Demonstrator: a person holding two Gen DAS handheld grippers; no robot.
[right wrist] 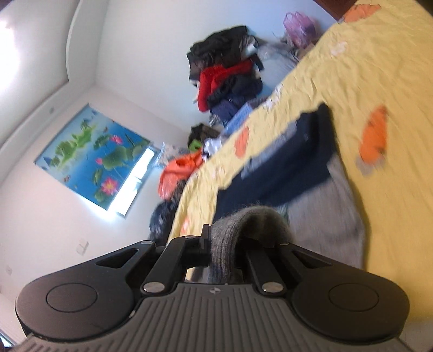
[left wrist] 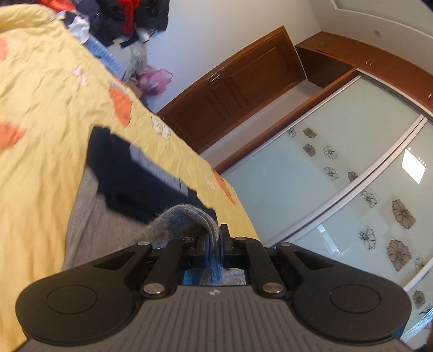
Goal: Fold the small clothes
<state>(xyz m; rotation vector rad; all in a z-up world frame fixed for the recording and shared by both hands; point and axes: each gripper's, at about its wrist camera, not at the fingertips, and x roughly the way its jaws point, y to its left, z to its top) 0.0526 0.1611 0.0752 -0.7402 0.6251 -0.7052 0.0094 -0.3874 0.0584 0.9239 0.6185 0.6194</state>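
My left gripper [left wrist: 213,241] is shut on a grey knitted garment [left wrist: 178,219] with a blue edge, which bulges over the fingers. My right gripper [right wrist: 227,243] is shut on the same kind of grey knit [right wrist: 243,224], draped over its right finger. Both hold the knit above a yellow bedspread [left wrist: 40,94], which also shows in the right wrist view [right wrist: 379,67]. On the bed lie a folded dark navy garment [left wrist: 130,178], seen from the right wrist too [right wrist: 292,168], and a pale grey garment [left wrist: 94,224] beside it [right wrist: 324,216]. Both views are tilted and blurred.
A heap of dark and red clothes [right wrist: 227,78] lies past the bed's far edge [left wrist: 121,19]. Orange clothing [right wrist: 181,168] and a pink bag [right wrist: 297,24] lie near it. A wooden door [left wrist: 238,81] and sliding wardrobe panels [left wrist: 338,176] stand at the right.
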